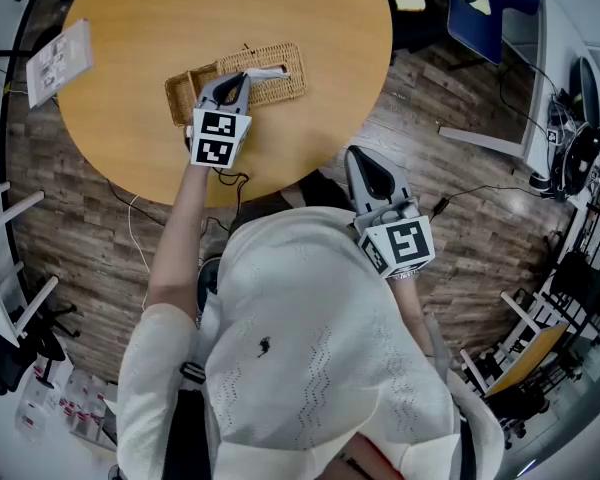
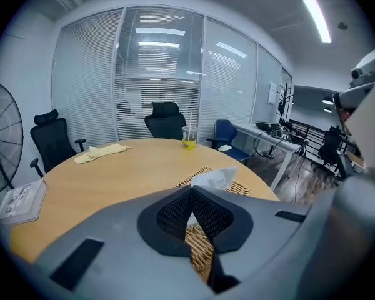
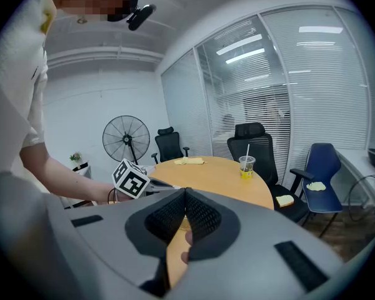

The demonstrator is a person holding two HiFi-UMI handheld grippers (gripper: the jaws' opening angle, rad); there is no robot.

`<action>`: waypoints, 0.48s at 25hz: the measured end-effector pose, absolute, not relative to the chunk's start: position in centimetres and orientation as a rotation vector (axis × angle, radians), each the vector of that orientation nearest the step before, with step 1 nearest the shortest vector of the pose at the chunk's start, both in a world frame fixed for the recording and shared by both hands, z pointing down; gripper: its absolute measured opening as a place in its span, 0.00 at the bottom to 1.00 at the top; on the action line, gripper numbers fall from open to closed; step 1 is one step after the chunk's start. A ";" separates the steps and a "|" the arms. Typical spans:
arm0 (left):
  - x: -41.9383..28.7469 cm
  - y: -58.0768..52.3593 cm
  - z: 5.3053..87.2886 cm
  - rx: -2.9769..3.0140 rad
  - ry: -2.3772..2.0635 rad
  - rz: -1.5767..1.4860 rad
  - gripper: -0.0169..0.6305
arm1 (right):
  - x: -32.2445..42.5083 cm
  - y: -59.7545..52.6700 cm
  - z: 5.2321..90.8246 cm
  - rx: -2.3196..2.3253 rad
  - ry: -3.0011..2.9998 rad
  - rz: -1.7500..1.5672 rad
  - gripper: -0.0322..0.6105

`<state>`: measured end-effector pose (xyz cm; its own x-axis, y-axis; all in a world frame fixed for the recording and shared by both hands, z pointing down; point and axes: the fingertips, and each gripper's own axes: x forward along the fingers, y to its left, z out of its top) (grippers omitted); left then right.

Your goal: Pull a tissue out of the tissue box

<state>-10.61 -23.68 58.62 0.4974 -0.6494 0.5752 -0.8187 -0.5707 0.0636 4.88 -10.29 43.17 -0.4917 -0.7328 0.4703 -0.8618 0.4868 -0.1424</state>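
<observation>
While lying on the bench (image 1: 140,28), box (image 1: 280,86): showing a tissue (image 2: 214,178) rising from its top.
Left tool (image 2: 191,190): pinching shut on the tissue, hovering just above the box.
Right tool (image 3: 185,192): hovering closed and empty, off the bench edge, well apart from the box.

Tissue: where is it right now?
Left gripper view, centre: the tissue stands above the wicker box on the round table, its near end pinched in the shut left gripper.
</observation>
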 end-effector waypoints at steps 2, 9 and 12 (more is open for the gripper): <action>-10.6 -23.7 58.5 2.420 -1.234 0.718 0.05 | 4.9 -10.3 43.3 1.338 -2.392 0.517 0.05; -10.6 -23.9 57.9 2.431 -1.239 0.712 0.05 | 4.8 -10.3 43.2 1.335 -2.395 0.516 0.05; -10.5 -23.8 57.7 2.434 -1.239 0.709 0.05 | 4.8 -10.2 43.2 1.334 -2.398 0.516 0.05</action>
<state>-10.49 -23.80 57.68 0.5010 -0.6594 0.5605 -0.8173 -0.5735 0.0558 4.81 -10.17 43.17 -0.4966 -0.7327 0.4653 -0.8593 0.4907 -0.1443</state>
